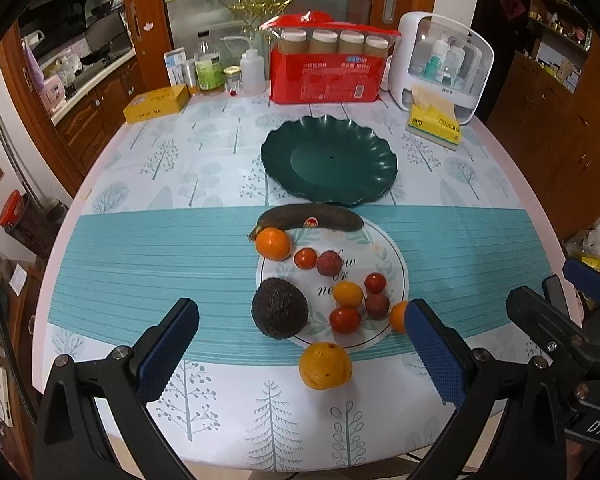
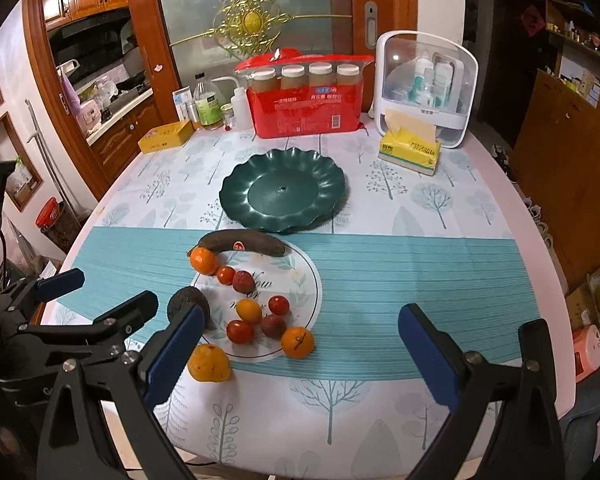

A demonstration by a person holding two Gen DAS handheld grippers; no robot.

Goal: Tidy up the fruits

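Both the left gripper (image 1: 300, 336) and right gripper (image 2: 300, 344) hung with jaws spread wide and empty, probably readying a first pick. The fruits (image 1: 346, 294) lay clustered near on the desk (image 1: 140, 264), the green plate (image 1: 328, 160) empty beyond them, likely their destination.

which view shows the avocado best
The left wrist view. There the avocado sits whole and unblocked between the open left tongs. In the right wrist view the avocado is partly hidden behind a blue finger of the right tongs, so only its upper part shows.
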